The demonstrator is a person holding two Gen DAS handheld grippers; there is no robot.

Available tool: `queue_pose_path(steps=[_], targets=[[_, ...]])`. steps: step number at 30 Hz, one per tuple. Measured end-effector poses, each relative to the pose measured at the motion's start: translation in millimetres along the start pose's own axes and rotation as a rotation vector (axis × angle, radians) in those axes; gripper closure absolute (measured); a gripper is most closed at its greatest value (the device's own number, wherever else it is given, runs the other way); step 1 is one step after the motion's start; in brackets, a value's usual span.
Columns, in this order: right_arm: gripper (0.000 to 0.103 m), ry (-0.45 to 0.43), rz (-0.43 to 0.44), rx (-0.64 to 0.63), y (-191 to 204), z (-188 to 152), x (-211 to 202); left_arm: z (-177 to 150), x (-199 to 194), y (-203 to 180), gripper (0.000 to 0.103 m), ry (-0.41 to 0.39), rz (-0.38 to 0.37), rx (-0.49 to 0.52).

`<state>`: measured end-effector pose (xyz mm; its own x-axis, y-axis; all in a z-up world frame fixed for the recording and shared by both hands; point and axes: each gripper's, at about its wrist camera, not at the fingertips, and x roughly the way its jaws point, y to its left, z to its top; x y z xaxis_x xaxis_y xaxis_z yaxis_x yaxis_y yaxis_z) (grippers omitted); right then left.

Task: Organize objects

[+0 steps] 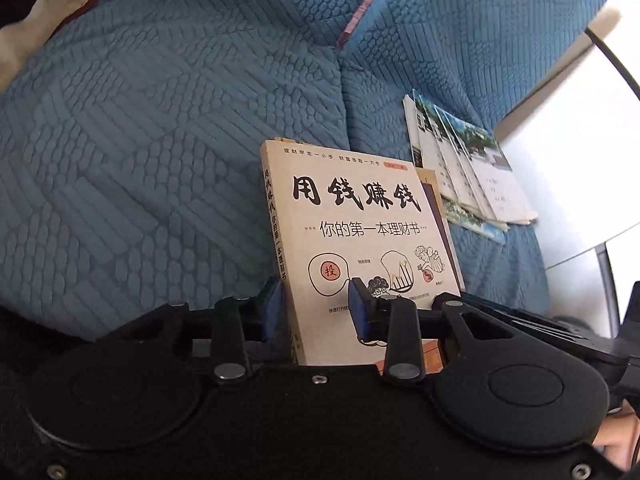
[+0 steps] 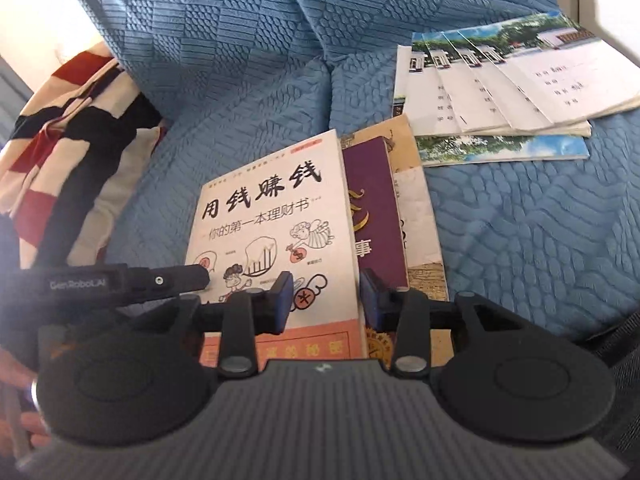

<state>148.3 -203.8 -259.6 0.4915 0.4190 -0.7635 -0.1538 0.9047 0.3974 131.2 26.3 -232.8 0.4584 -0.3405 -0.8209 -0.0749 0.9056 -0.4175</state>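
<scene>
1. Surface: a sofa with a blue textured cover [image 2: 248,80], its seat and back cushions filling both views.
2. Beige paperback [image 1: 360,240], black Chinese title and cartoon finance drawings on the cover, orange band along the bottom edge. It lies on top of a small pile on the seat, its spine side raised in the left wrist view.
3. Purple book [image 2: 376,224], directly under the beige paperback and showing along its right edge; gold lettering on the cover.
4. Tan book [image 2: 420,232], lowest of the pile, showing beyond the purple book on the right.
5. Fanned stack of booklets [image 2: 500,92], white covers with a building photograph across the top, lying on the seat near the pile but apart from it, against the back cushion.
6. Striped cloth [image 2: 68,128], red, black and cream, at the left end of the seat.
7. Left gripper [image 1: 316,308]: blue pads either side of the beige paperback's spine edge, gripping it.
8. Right gripper [image 2: 326,300]: fingers parted over the paperback's right edge, one pad above the cover, the other over the purple book; nothing clamped.
</scene>
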Motion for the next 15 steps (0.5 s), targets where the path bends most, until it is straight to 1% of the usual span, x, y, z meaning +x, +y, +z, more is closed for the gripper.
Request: queue_pose_path(steps=[2,4,8,13,15], targets=[[0.069,-0.003,-0.016,-0.027,3,-1,-2,-1,0,-6,0.07,-0.003,0.025,0.029],[0.073,0.01,-0.014,-0.003,1,-1,-4,-1,0,-10,0.07,-0.002,0.041,0.051],[0.074,0.008,-0.055,0.022,-2,-4,-12,-1,3,-15,0.07,0.023,0.005,0.053],[0.076,-0.016,-0.093,0.049,-6,-4,-18,-4,6,-23,0.07,0.021,0.011,0.078],[0.076,-0.017,-0.099,0.045,-5,-5,-17,-4,6,-22,0.07,0.023,0.004,0.069]])
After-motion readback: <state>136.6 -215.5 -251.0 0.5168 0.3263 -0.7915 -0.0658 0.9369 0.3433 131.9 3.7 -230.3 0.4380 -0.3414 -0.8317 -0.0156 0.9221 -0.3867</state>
